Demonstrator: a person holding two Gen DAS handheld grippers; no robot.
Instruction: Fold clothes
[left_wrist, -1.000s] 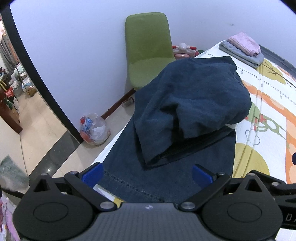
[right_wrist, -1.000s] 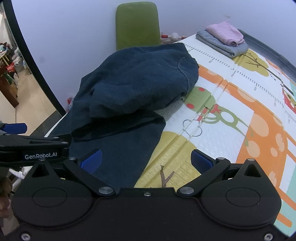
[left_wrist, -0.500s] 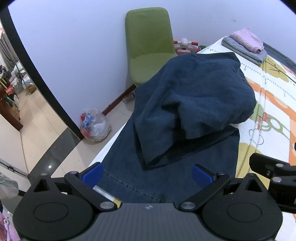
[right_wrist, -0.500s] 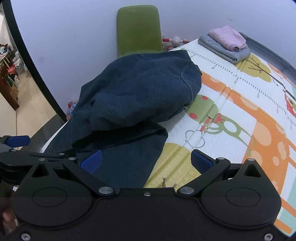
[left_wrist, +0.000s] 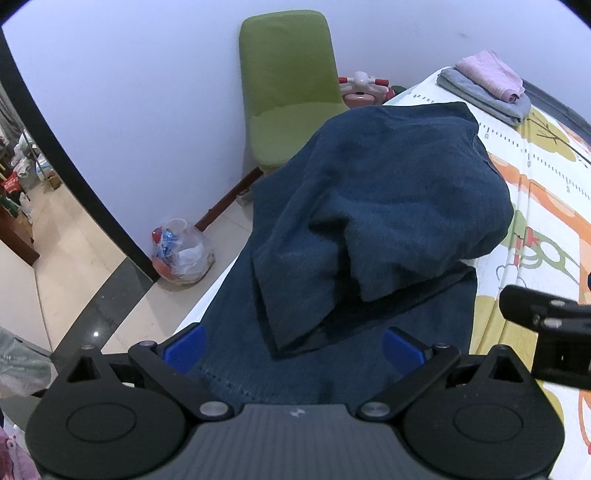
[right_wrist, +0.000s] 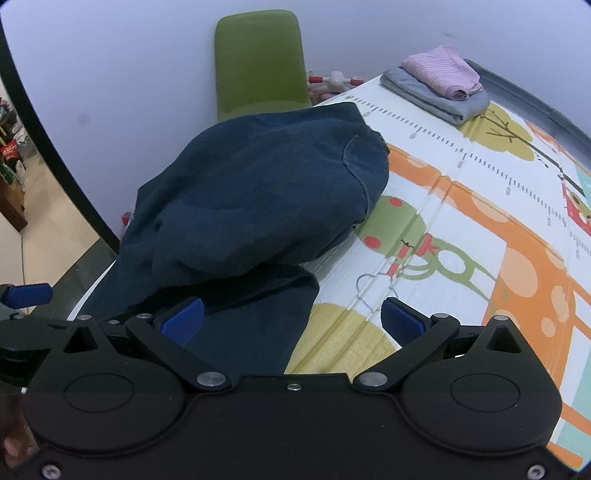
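The left claw (left_wrist: 293, 347) is spread wide with nothing between its blue pads, poised low over the near hem of the dark denim garment (left_wrist: 369, 221), where a line of pale stitching runs just ahead of it. The right claw (right_wrist: 291, 319) is likewise spread and empty, its left pad over the garment's near right corner and its right pad over the bare play mat (right_wrist: 480, 240). The garment lies along the left edge of the mat: a flat lower layer reaches toward the claws, and a bulky upper part is doubled back over it in a rounded, uneven heap. It may be a pair of jeans, though the fisheye view and the dark cloth make its form hard to read. That heap fits either a rough fold already made or a garment only thrown down, so the stage stays open. To fold it well, each claw should pinch a single clear edge or corner rather than a bunch of layers, both should lift level together, and the cloth should be kept from sliding off the mat's left side. Farther back, a folded pink and grey stack (right_wrist: 439, 83) sits at the far corner, with a green chair (left_wrist: 291, 85) beyond it.
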